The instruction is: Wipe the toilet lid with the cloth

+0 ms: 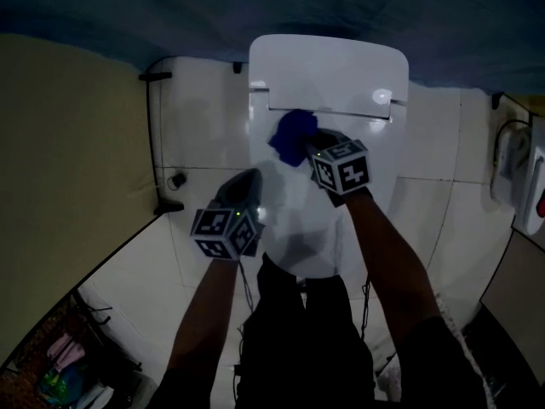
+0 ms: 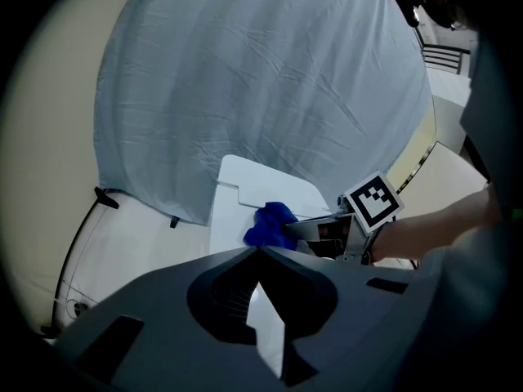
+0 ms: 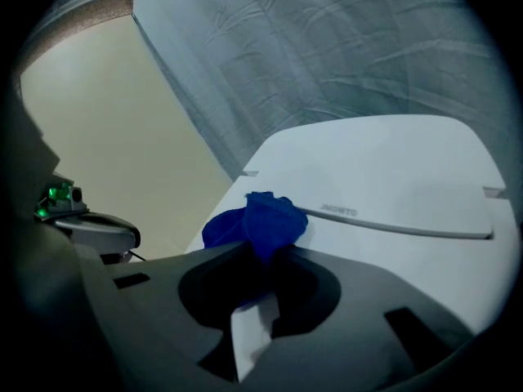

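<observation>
In the middle of the head view, a white toilet lid (image 1: 298, 220) lies closed above a pale tiled floor (image 1: 204, 118). The blue cloth (image 1: 294, 136) is bunched at the rear of the lid, just in front of the hinge line. The right gripper (image 1: 311, 146) reaches to it from the near side, with its tips in the cloth. The left gripper (image 1: 249, 180) hangs over the lid's left edge, apart from the cloth; this view does not show whether it touches the lid.

In the left gripper view, the two jaws meet tip to tip with nothing between them. Past them the cloth sits on the white lid with the right gripper's jaws on it. A marker cube (image 2: 372, 203) rides on that gripper, and a grey sheet (image 2: 261, 80) hangs behind the toilet.

In the right gripper view, the jaws are pinched on the cloth. It bulges out above their tips and rests against the lid beside the seam at the back. At the left edge, part of the left gripper shows with a small green light (image 3: 57, 193).
</observation>
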Tool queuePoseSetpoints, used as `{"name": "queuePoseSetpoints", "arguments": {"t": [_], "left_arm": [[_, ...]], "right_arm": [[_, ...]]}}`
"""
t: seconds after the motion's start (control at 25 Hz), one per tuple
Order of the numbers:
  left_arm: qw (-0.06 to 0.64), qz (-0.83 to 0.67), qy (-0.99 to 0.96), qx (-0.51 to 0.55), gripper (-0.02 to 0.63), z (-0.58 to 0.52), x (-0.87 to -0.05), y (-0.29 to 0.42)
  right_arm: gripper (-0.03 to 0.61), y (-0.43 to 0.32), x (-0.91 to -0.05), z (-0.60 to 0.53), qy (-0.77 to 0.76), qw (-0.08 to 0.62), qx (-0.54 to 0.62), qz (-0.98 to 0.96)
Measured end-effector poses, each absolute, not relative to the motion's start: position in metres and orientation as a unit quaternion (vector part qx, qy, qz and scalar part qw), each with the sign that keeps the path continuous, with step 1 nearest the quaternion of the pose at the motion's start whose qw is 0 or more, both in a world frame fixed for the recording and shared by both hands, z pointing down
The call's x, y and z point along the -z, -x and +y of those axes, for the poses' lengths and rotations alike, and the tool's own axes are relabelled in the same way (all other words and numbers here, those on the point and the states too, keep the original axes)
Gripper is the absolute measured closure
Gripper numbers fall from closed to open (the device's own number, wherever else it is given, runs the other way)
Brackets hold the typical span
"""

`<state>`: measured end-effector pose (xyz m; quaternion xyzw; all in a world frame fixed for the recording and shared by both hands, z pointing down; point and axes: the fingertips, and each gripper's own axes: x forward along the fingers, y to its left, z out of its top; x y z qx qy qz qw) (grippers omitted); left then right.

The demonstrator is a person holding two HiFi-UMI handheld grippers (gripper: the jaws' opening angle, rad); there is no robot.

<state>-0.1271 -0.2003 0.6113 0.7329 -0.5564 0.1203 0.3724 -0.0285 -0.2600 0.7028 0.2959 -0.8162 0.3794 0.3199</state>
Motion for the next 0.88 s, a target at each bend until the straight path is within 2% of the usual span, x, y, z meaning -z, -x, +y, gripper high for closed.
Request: {"name": "queuePoseSetpoints", "arguments": {"t": [0.36,0.6,0.88], "left_arm": [[0.372,-0.53,-0.75,-0.136,0.624,-0.194,-0.62,0.095],[0.373,-0.524,-0.752,-0.146,0.624,-0.193,-0.621,0.093],[0.369,-0.525,-0.752,-0.154,0.624,-0.19,-0.622,0.103]], "right_arm": [[0.518,-0.086,-0.702,-0.267,-0.338,0.382,-0.302,-0.805],[0.517,-0.169,-0.703,-0.27,-0.389,0.402,-0.294,-0.775],[0.517,-0.209,-0.703,-0.268,-0.418,0.418,-0.274,-0.759]]}}
